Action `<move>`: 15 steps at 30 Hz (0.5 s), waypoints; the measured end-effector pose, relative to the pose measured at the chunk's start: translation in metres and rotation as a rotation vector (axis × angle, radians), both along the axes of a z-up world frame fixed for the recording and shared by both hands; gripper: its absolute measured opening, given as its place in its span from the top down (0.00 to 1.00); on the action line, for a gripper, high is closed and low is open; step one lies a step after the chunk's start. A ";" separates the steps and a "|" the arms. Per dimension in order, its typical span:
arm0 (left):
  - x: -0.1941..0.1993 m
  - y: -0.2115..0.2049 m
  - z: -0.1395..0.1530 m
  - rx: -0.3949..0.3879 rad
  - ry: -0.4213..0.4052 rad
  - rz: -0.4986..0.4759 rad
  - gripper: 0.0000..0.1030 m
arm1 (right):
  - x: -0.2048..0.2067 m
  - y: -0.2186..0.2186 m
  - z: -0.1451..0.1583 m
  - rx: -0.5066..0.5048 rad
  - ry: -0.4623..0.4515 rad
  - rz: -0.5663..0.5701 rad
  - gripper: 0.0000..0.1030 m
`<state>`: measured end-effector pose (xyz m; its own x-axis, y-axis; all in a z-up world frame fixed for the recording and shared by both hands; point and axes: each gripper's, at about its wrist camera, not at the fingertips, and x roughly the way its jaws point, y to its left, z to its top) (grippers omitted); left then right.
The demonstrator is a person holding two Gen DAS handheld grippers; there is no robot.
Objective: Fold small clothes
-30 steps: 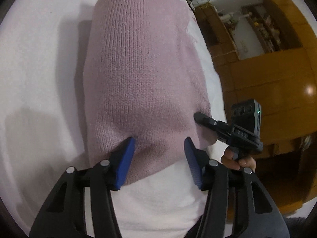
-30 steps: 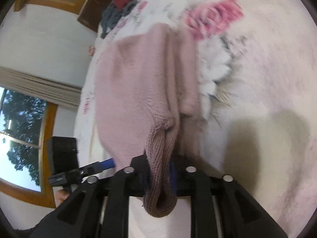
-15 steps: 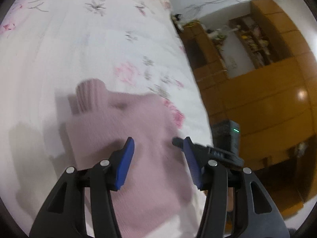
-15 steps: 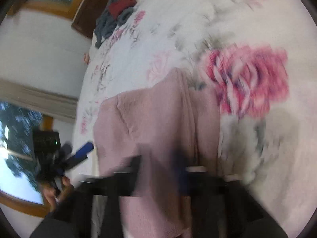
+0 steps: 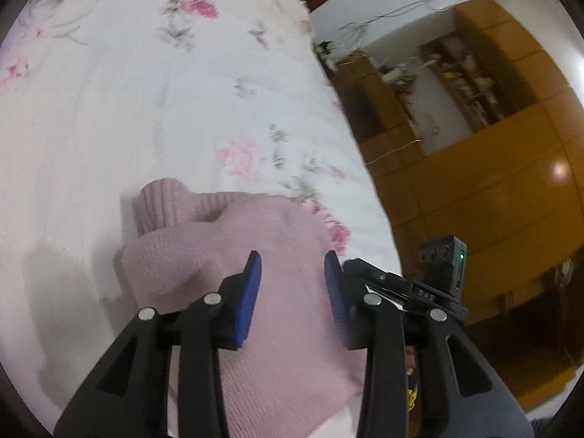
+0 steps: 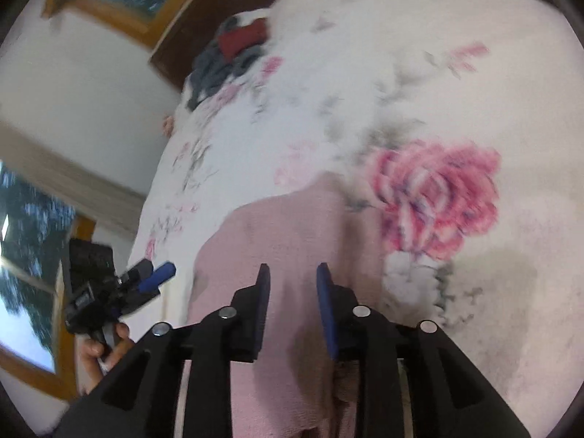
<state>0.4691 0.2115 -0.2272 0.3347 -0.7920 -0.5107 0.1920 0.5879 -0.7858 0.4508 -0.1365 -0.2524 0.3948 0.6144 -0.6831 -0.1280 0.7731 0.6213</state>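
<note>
A pink knitted sweater (image 5: 233, 248) lies folded on the white floral bedspread (image 5: 127, 102), a ribbed cuff (image 5: 160, 208) sticking out at its far left. My left gripper (image 5: 292, 273) hovers over the sweater, open, with nothing between its blue pads. In the right wrist view the same sweater (image 6: 292, 241) spreads under my right gripper (image 6: 292, 284), which is open and holds nothing. The other gripper (image 6: 120, 284) appears at the left there, held by a hand (image 6: 98, 350).
A wooden wardrobe and shelves (image 5: 474, 146) stand past the bed's right edge. A heap of dark and red clothes (image 6: 233, 54) lies at the far end of the bed. A window (image 6: 22, 273) is on the left wall. The bedspread (image 6: 419, 73) stretches beyond the sweater.
My right gripper has let go of the ribbed sleeve edge and opened. Both grippers have pulled back and up from the sweater, which now lies folded on the bed.
</note>
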 end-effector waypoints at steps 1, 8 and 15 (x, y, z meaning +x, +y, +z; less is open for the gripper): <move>0.002 -0.002 -0.008 0.029 0.023 -0.004 0.67 | 0.000 0.006 0.002 -0.012 -0.008 0.028 0.73; 0.010 -0.016 -0.048 0.110 0.096 -0.008 0.74 | 0.022 0.027 -0.039 -0.143 0.090 0.118 1.00; -0.031 0.002 0.001 0.044 -0.025 -0.065 0.70 | -0.004 -0.002 -0.005 -0.089 0.072 0.040 0.82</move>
<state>0.4382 0.2137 -0.2264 0.2962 -0.7895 -0.5376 0.2499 0.6073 -0.7541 0.4464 -0.1389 -0.2578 0.3196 0.5643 -0.7612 -0.1172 0.8207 0.5592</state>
